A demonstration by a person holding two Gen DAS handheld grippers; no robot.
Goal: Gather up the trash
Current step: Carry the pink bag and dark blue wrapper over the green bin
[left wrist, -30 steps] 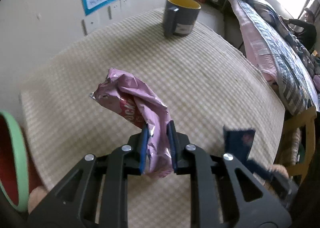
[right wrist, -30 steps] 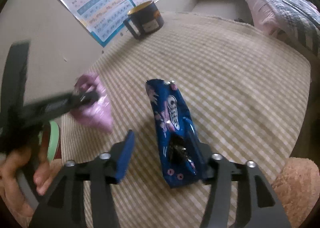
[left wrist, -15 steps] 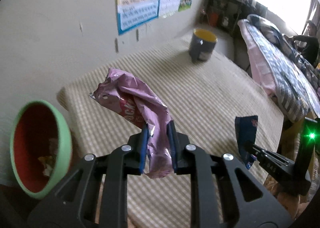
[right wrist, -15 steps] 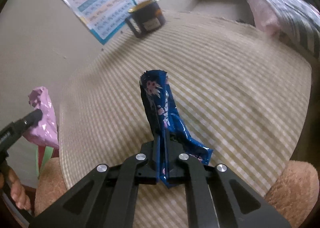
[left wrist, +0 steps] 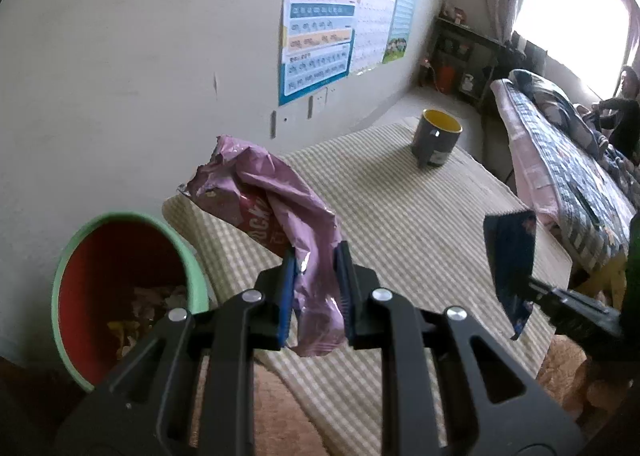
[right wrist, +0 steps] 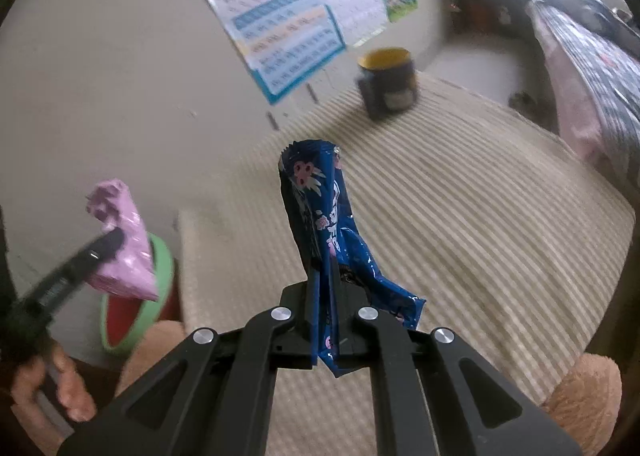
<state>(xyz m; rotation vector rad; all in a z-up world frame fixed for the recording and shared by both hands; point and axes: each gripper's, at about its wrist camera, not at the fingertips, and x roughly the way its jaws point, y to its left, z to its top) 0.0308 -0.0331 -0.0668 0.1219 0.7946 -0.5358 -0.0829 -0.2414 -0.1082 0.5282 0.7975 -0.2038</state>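
My left gripper [left wrist: 316,288] is shut on a crumpled pink wrapper [left wrist: 276,208] and holds it in the air beside the table's left end. A green-rimmed red bin [left wrist: 116,296] with trash inside stands low at the left, below and left of the wrapper. My right gripper [right wrist: 325,320] is shut on a blue Oreo wrapper [right wrist: 324,224], held upright above the striped table. The blue wrapper also shows in the left wrist view [left wrist: 510,256]. The pink wrapper [right wrist: 124,256] and bin [right wrist: 160,276] show at the left of the right wrist view.
A beige striped cloth covers the table [left wrist: 420,216]. A dark mug with a yellow inside [left wrist: 436,140] stands at its far end near the wall. Posters [left wrist: 320,44] hang on the wall. A bed [left wrist: 568,160] with a person lies to the right.
The right gripper closed on the blue wrapper and lifted it off the table. The left gripper carried the pink wrapper back and left, bringing the bin into fuller view.
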